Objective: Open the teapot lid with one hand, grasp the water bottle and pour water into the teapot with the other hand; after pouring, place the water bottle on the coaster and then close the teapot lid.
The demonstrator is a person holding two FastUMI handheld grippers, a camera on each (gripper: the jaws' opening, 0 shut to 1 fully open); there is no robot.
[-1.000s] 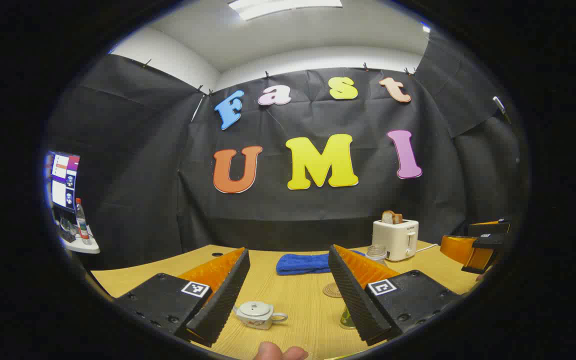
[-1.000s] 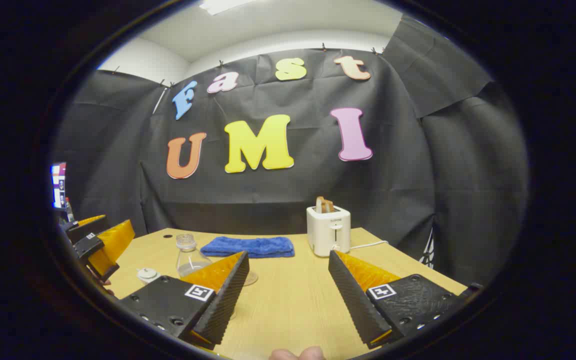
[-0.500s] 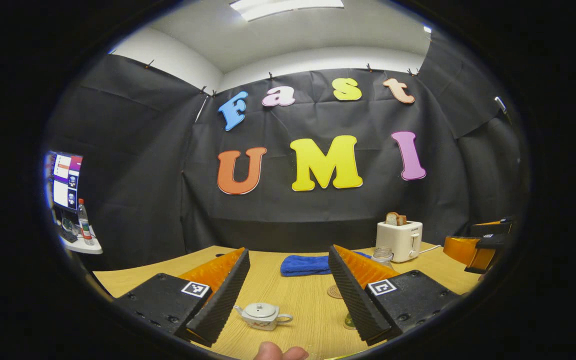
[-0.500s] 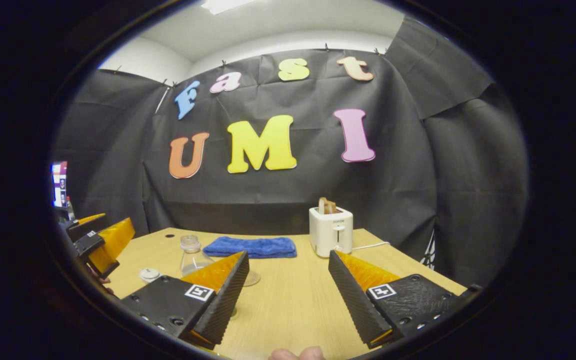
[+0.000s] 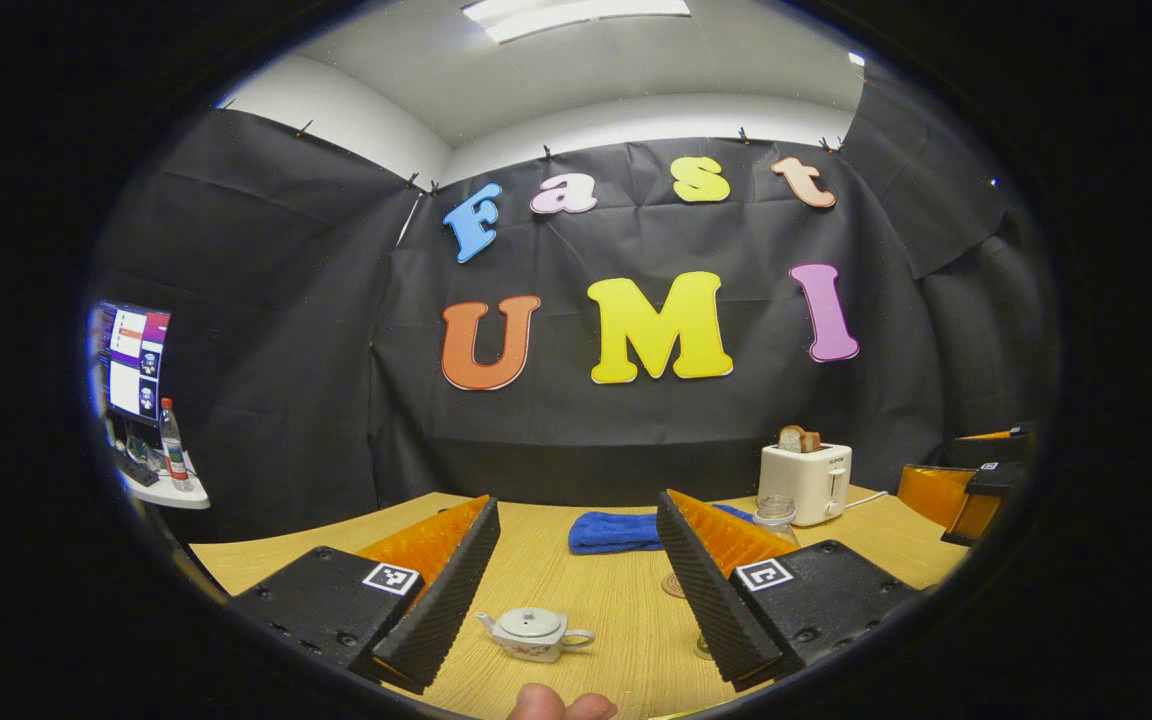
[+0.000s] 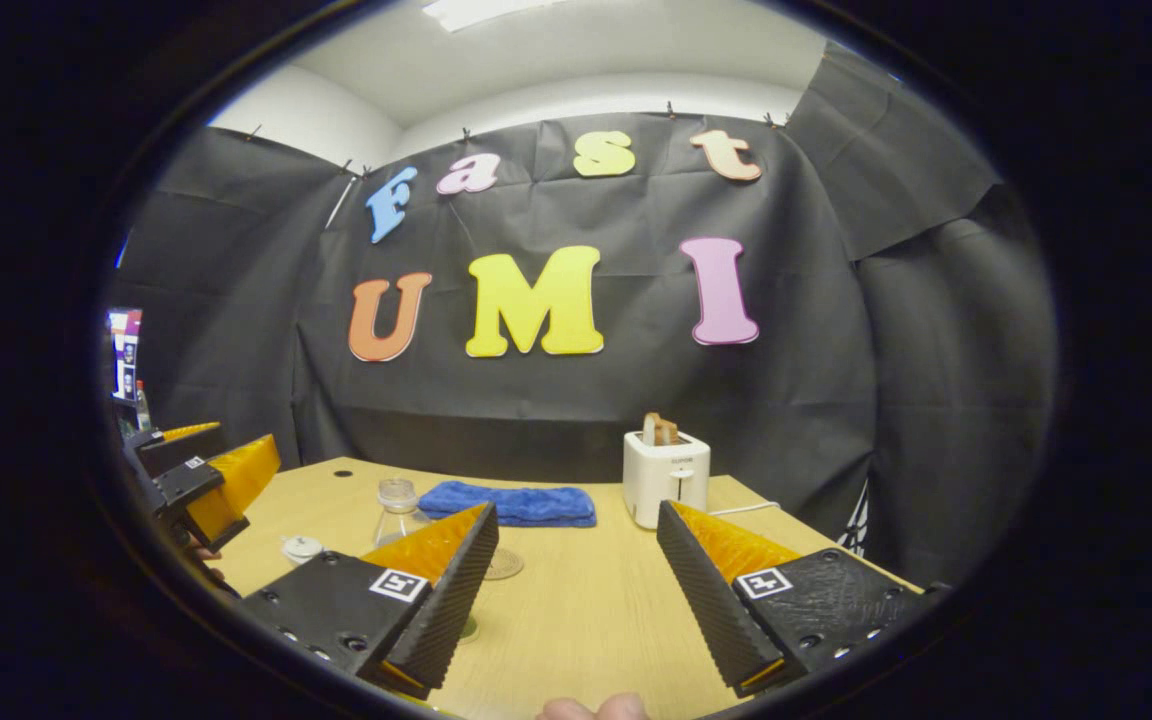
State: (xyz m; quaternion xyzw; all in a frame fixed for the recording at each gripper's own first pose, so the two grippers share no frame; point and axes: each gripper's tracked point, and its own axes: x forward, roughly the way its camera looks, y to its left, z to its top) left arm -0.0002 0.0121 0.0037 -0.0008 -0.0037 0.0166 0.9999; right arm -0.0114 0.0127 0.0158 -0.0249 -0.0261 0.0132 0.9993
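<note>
A small white teapot with its lid on sits on the wooden table, low between the fingers of my open left gripper. The clear water bottle stands behind that gripper's right finger, next to a round coaster. In the right gripper view the bottle stands left of centre, the coaster lies just in front of it, and the teapot sits further left. My right gripper is open and holds nothing. The left gripper hovers at the far left edge.
A blue towel and a white toaster with toast stand at the table's back. The right gripper shows at the right edge. A monitor and a plastic bottle sit on a side shelf. A small greenish disc lies by my right gripper's left finger.
Both grippers have drawn back a little from the table; the teapot looks smaller in the left gripper view. Both stay open and empty. Nothing on the table has moved.
</note>
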